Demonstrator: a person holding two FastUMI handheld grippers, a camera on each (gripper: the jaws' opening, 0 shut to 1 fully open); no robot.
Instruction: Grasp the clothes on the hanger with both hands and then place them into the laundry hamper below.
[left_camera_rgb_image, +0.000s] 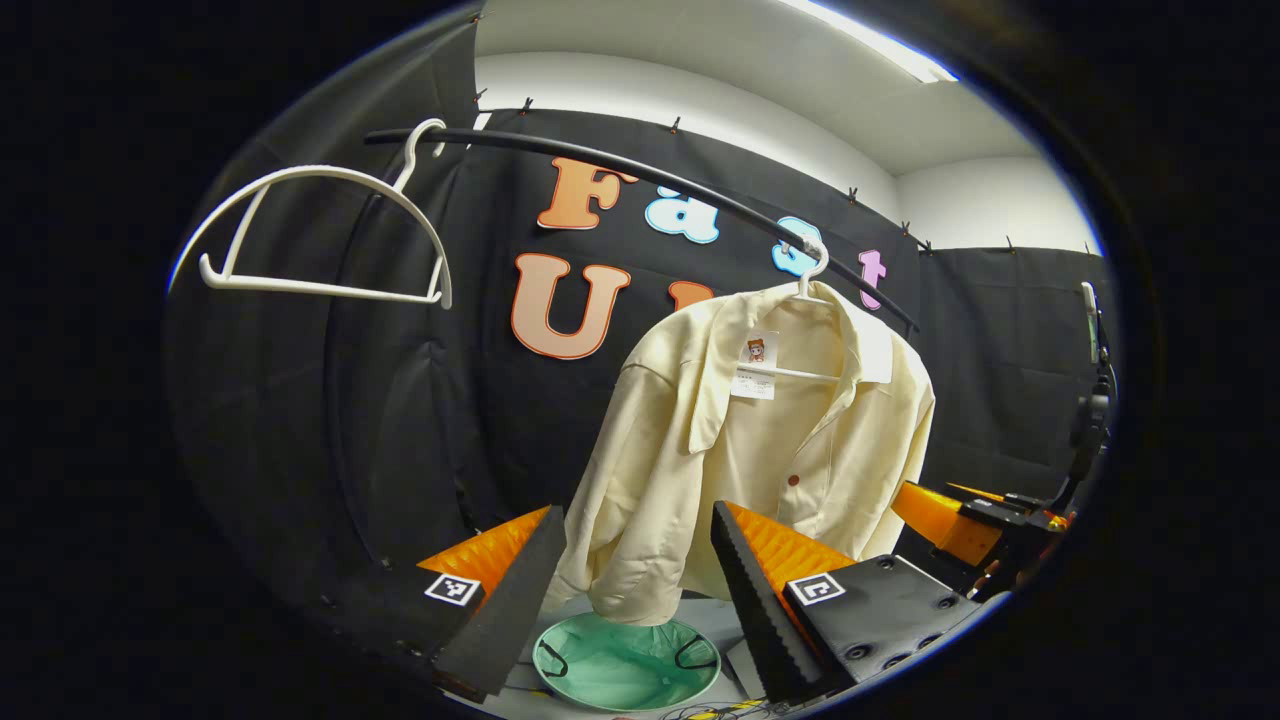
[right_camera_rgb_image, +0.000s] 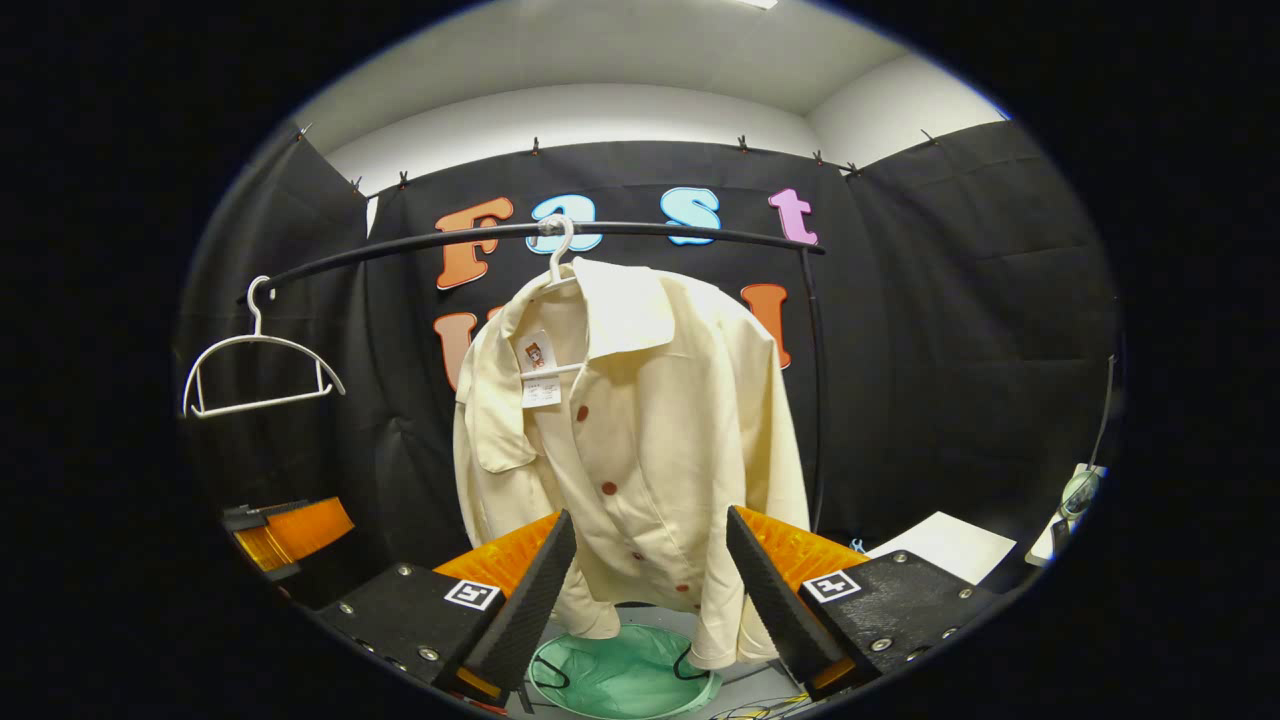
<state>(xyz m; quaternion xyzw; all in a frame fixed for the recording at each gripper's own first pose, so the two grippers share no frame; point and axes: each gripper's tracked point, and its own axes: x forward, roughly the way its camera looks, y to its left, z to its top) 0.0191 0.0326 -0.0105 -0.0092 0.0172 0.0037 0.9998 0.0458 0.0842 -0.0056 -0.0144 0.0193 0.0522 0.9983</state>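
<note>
Left claw (left_camera_rgb_image: 640, 600) and right claw (right_camera_rgb_image: 650, 600): both released, grasping nothing. Below and beyond: green laundry hamper (right_camera_rgb_image: 620, 680). Farther back: cream shirt (right_camera_rgb_image: 640, 440) hangs on its hanger (right_camera_rgb_image: 556, 250) from the black rail (right_camera_rgb_image: 660, 231), beside an empty white hanger (left_camera_rgb_image: 320, 235).

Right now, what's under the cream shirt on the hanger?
A round mint-green fabric laundry hamper with black handles sits open below the cream button-up shirt. The shirt's hem and sleeve cover part of its far rim.
</note>
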